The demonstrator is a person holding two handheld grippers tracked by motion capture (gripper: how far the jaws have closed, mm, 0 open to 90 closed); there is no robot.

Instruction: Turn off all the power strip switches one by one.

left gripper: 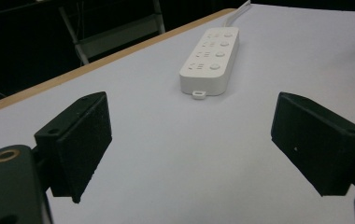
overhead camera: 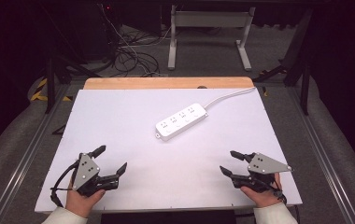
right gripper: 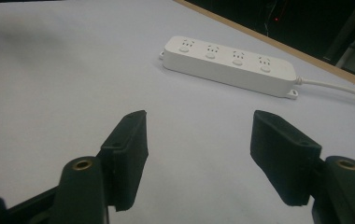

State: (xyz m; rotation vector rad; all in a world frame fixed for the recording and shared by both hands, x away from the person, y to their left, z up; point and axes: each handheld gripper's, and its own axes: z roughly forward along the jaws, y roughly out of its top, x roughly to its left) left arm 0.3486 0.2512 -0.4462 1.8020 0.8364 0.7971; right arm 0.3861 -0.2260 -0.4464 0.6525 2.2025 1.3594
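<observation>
White power strip (overhead camera: 181, 121) lying flat mid-table on the white board (overhead camera: 119, 116), slanted, cord (overhead camera: 229, 95) running off toward the far right edge. Left gripper (overhead camera: 112, 161) near the front left, jaws spread wide, nothing between them. Right gripper (overhead camera: 229, 162) near the front right, jaws also apart and empty; both well short of the strip, pointing roughly at it.
</observation>
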